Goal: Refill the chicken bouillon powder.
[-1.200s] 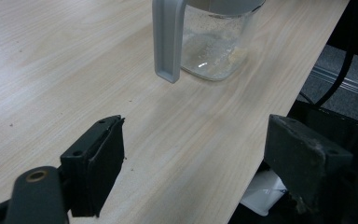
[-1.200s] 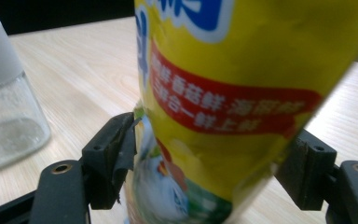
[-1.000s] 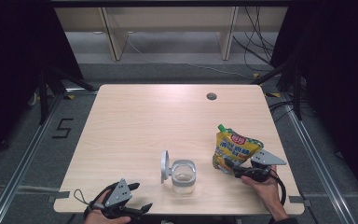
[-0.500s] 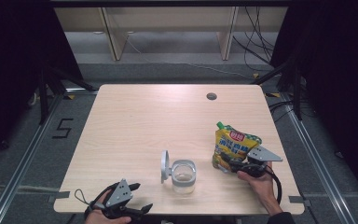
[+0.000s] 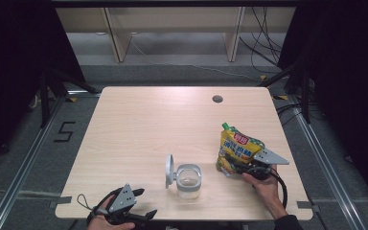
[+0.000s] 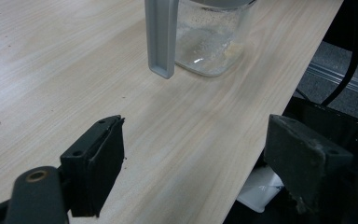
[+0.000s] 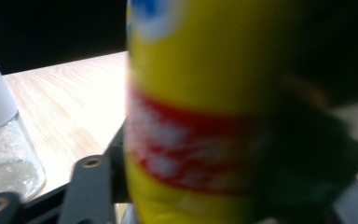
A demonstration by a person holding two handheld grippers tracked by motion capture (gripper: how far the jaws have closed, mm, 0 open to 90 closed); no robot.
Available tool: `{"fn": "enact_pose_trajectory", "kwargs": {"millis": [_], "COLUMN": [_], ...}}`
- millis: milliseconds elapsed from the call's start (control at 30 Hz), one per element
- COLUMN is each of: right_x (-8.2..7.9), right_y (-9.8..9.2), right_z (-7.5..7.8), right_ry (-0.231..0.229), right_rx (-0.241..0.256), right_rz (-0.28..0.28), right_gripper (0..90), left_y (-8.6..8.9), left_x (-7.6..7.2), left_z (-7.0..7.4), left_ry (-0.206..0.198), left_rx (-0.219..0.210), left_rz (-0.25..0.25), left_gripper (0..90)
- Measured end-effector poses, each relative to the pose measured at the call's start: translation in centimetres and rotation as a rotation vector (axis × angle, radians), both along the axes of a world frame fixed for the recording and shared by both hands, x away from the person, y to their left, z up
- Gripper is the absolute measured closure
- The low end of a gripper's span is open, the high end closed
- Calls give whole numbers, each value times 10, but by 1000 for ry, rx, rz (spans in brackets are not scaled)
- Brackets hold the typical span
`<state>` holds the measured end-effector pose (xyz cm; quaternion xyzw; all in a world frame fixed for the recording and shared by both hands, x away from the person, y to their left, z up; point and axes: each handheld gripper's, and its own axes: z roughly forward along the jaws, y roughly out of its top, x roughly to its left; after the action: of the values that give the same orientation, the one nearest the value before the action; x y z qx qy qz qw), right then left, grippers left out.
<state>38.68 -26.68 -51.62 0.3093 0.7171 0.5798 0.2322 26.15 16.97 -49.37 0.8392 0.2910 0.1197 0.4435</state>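
Right tongs (image 5: 231, 165) clamp the yellow pouch (image 5: 237, 149); pouring comes next.
Left tongs (image 5: 141, 207) gape empty; tilt the spout over the open jar (image 5: 189, 180) beside them.

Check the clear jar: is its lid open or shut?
Open: the jar has its grey lid flipped up at its left side.

A light wooden table (image 5: 163, 120) takes the middle of the high view, with a small round hole (image 5: 217, 99) near its upper right corner. On the grey floor (image 5: 172, 76), at the left of the frame, a white number 5 (image 5: 64, 131) is marked. Two wooden legs (image 5: 115, 36) stand at the top, and black cables (image 5: 263, 48) lie at the upper right.
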Motion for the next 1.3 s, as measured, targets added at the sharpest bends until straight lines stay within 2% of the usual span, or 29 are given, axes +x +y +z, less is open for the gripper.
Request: {"fn": "enact_pose_trajectory", "kwargs": {"millis": [67, 100, 167, 200, 233, 267, 300, 333, 367, 400, 500, 533, 567, 600, 667, 700, 733, 767, 800, 833, 867, 900, 933, 967, 1033, 1100, 1167, 1267, 1300], "right_x": [2, 0, -2, -2, -2, -2, -2, -1, -5, -6, -6, -8, -7, -11, -16, -16, -17, -23, -30, -33, -33, -40, -40, -45, -51, -57, -68, -77, -77], "right_y": [1, 2, 3, 5, 6, 5, 5, 5, 8, 8, 8, 8, 6, 6, 7, 7, 6, 8, 8, 8, 8, 10, 10, 11, 13, 15, 21, 27, 27], "right_z": [1, 2, 2, 3, 4, 5, 5, 7, 9, 11, 13, 16, 17, 21, 27, 27, 30, 34, 40, 44, 44, 48, 48, 51, 53, 56, 62, 67, 67], "right_ry": [-21, 11, 22, 17, -12, -11, -11, -43, -8, 1, -19, 2, -10, -11, -14, -14, -41, -24, -31, -69, -69, -97, -97, -123, -133, -166, -210, -262, -262], "right_rx": [-3, 5, 3, 13, -2, -26, -26, -42, -31, -41, -61, -59, -66, -57, -70, -70, -93, -100, -107, -159, -159, -217, -217, -260, -312, -367, -460, -535, -535], "right_rz": [0, -13, -18, -24, -31, -30, -30, -10, -44, -45, -50, -40, -32, -54, -73, -73, -62, -69, -44, -45, -45, -42, -42, -42, -32, -33, -37, -25, -25], "right_gripper": [456, 459, 464, 467, 478, 481, 481, 483, 485, 486, 487, 487, 488, 488, 488, 488, 488, 488, 488, 488, 488, 488, 488, 488, 489, 489, 489, 489, 489], "left_y": [0, 0, 0, -1, 0, -1, -1, 1, 1, 1, 3, 5, 5, 4, 6, 6, 4, 5, 6, 6, 6, 6, 6, 6, 6, 6, 7, 8, 8], "left_x": [0, 0, 0, -1, -1, -1, -1, -1, -1, -1, -1, 1, 0, -1, 0, 0, -1, -1, 0, 1, 1, 1, 1, 1, 0, 0, 1, 2, 2], "left_z": [0, 0, 0, 0, 0, 0, 0, 2, 2, 3, 3, 3, 4, 3, 4, 4, 3, 3, 3, 3, 3, 4, 4, 3, 3, 3, 4, 4, 4], "left_ry": [-8, -8, -9, -3, -6, -4, -4, -6, -8, -10, -11, -16, -19, -13, -24, -24, -12, -13, -16, -18, -18, -13, -13, -23, -20, -23, -33, -40, -40], "left_rx": [17, 17, 18, -8, 1, -40, -40, -24, -29, -30, -39, -3, -8, -44, -17, -17, -53, -36, -29, -25, -25, -30, -30, -33, -40, -42, -20, -15, -15], "left_rz": [3, 3, 2, 7, 8, 13, 13, 8, 12, 16, 19, 14, 15, 24, 25, 25, 34, 29, 30, 27, 27, 28, 28, 32, 38, 39, 27, 16, 16], "left_gripper": [195, 195, 195, 195, 195, 195, 195, 195, 196, 196, 195, 195, 196, 195, 196, 196, 196, 195, 195, 196, 195, 196, 196, 196, 195, 195, 195, 196, 196]}}
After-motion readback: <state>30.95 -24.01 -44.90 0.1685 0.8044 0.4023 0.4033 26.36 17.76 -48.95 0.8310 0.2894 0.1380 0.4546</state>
